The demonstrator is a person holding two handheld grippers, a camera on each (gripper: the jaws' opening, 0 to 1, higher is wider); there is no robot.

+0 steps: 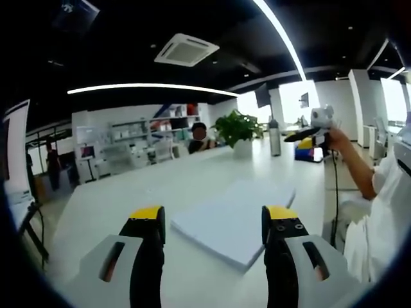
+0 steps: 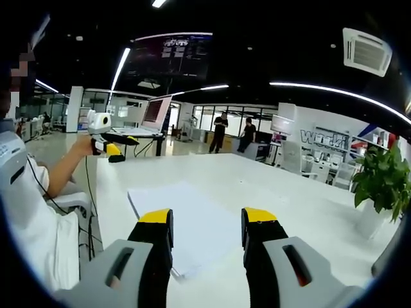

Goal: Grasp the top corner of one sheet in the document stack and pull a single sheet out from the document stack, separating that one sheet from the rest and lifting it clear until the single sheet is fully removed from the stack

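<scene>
In the left gripper view the left tongs (image 1: 215, 221) rise from the near edge with their two jaws wide apart, holding nothing, each jaw black with a yellow tip and a pale grey shell behind it. They hover above the worktop (image 1: 128, 192), a broad, smooth, white surface, and the document stack (image 1: 234, 218) lies flat on it between and just beyond the jaws: a thick, squared block of white sheets with crisp edges, one corner pointing toward the tongs. In the right gripper view the right tongs (image 2: 205, 224) are likewise parted and empty, same yellow-tipped black jaws, held level over the near part of the same stack (image 2: 186, 221), whose near edge runs under the left jaw. At the far right of the left gripper view another person's hand (image 1: 335, 136), at the end of a bare forearm raised from a white sleeve (image 1: 385, 212), holds up a further gripper (image 1: 311, 133) with a black and yellow jaw; the same hand (image 2: 87, 149) appears at the left of the right gripper view. A leafy green plant (image 1: 239, 127) in a white pot stands at the far end of the worktop, with a tall grey bottle (image 1: 275, 136) to its right.
</scene>
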